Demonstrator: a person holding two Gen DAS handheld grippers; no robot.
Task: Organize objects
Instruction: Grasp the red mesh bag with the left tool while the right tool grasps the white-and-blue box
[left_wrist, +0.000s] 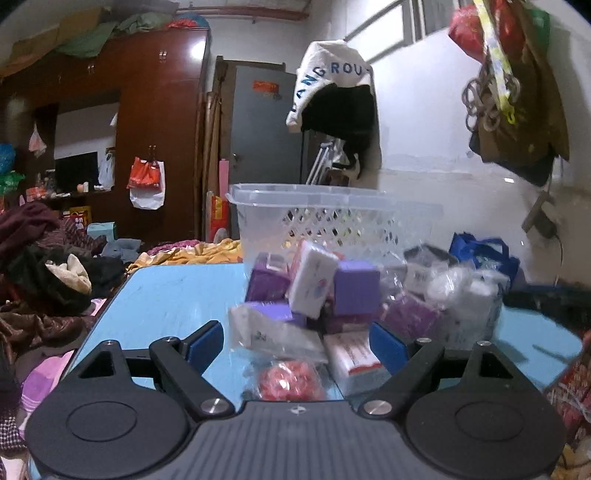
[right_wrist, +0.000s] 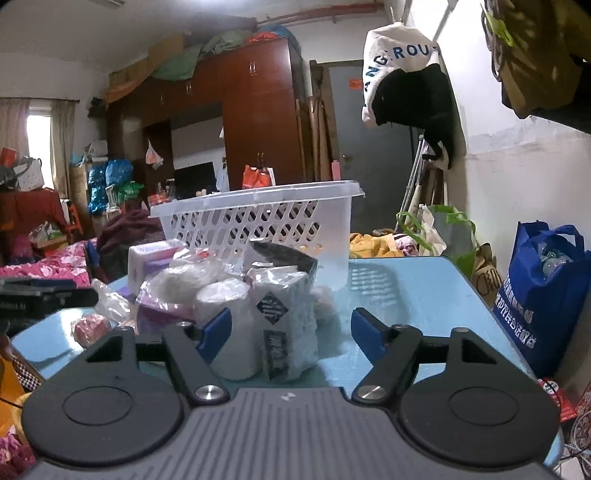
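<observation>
A heap of small packs lies on a blue table (left_wrist: 166, 295): purple boxes (left_wrist: 356, 286), white tissue packs (left_wrist: 312, 284), a white pack with red print (left_wrist: 354, 360) and a red ball in a clear bag (left_wrist: 290, 380). A clear plastic basket (left_wrist: 332, 218) stands behind the heap. My left gripper (left_wrist: 297, 341) is open, its jaws on either side of the near packs. My right gripper (right_wrist: 291, 328) is open around a wrapped white roll pack (right_wrist: 284, 325). The basket (right_wrist: 258, 218) and the red ball (right_wrist: 90, 328) also show in the right wrist view.
A blue shopping bag (right_wrist: 543, 295) stands right of the table. Clothes (left_wrist: 48, 280) are piled on a bed at the left. A wardrobe (left_wrist: 155, 122), a grey door (left_wrist: 266, 129) and hanging bags (left_wrist: 517, 85) line the walls.
</observation>
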